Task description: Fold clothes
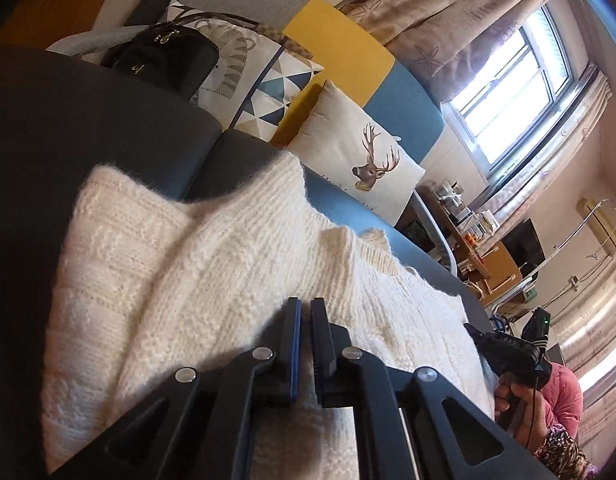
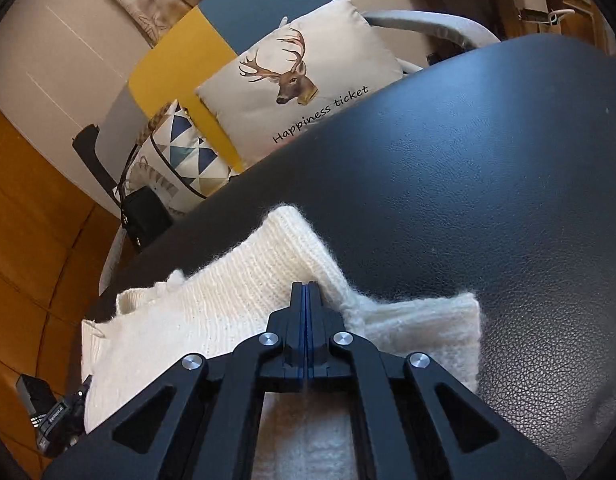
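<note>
A cream knitted sweater (image 1: 212,264) lies partly folded on a dark leather seat (image 2: 488,168). My left gripper (image 1: 305,304) sits over the sweater's middle, its jaws nearly together with cream knit filling the narrow gap. In the right wrist view my right gripper (image 2: 306,286) is shut, pads touching, and its tips rest against a raised fold of the sweater (image 2: 236,292); whether any knit is pinched is unclear. The right gripper (image 1: 508,350) also shows in the left wrist view, held by a hand (image 1: 524,400) at the sweater's right edge.
Behind the seat lean a deer-print cushion (image 2: 296,76) and a triangle-patterned cushion (image 1: 264,80). A black handbag (image 1: 164,60) sits by them. A cluttered wooden table (image 1: 480,240) stands near the window (image 1: 512,84).
</note>
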`<state>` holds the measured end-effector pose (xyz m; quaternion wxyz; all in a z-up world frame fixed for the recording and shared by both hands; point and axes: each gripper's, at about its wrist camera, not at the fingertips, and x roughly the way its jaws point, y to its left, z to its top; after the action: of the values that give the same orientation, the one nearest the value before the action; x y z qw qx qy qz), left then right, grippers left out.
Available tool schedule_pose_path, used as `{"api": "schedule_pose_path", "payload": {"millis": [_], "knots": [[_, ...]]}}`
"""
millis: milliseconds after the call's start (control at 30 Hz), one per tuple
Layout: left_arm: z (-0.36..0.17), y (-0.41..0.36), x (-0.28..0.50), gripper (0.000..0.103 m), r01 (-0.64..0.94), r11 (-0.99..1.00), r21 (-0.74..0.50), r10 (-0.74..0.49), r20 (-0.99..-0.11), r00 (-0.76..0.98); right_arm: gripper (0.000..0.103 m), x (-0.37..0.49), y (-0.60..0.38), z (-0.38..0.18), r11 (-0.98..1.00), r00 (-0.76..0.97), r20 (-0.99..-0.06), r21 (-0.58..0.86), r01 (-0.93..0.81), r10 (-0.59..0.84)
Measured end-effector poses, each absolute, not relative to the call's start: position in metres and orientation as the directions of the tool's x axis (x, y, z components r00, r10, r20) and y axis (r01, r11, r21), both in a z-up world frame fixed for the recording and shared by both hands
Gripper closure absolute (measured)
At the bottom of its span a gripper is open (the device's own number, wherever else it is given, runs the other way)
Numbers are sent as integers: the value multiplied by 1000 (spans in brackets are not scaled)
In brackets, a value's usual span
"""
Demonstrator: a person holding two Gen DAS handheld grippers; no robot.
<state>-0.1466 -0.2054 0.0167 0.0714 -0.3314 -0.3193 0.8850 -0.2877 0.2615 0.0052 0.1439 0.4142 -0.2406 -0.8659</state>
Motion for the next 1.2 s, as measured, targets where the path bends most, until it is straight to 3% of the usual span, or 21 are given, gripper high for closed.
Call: {"api": "schedule_pose_path", "payload": {"millis": [100, 400, 467, 633, 700, 767, 867, 1033, 1100, 1200], "knots": [[17, -207, -146, 97, 79, -776, -625, 348, -530, -773, 100, -272, 277, 23, -802, -669, -567, 593, 72, -480], [21, -203, -142, 97, 92, -798, -596, 319, -546, -775, 97, -220, 233, 29, -892, -571, -686, 364, 268, -451], [21, -202, -141, 97, 100, -804, -587, 307, -553, -774, 103, -225, 240, 11, -925, -576, -725, 328, 192, -377], [20, -203, -141, 98, 106, -805, -584, 302, -558, -773, 103, -220, 279, 1, -880, -640, -660, 472, 55, -394], [19, -204, -140, 98, 106, -803, -587, 304, -555, -775, 96, -206, 286, 10, -865, -659, -642, 500, 28, -393], [19, -204, -140, 98, 105, -801, -589, 305, -552, -776, 96, -191, 297, 25, -831, -695, -580, 554, 44, -424], [21, -202, -135, 98, 108, -806, -583, 300, -558, -774, 96, -165, 289, 41, -835, -687, -570, 541, 98, -451], [26, -199, -118, 97, 119, -821, -558, 275, -570, -774, 96, -142, 251, 28, -878, -576, -664, 394, 272, -477], [27, -204, -105, 96, 125, -816, -564, 271, -564, -780, 101, -142, 247, 15, -914, -577, -709, 318, 252, -406], [28, -210, -85, 96, 134, -809, -573, 264, -556, -788, 103, -143, 270, 0, -909, -613, -682, 382, 167, -400]]}}
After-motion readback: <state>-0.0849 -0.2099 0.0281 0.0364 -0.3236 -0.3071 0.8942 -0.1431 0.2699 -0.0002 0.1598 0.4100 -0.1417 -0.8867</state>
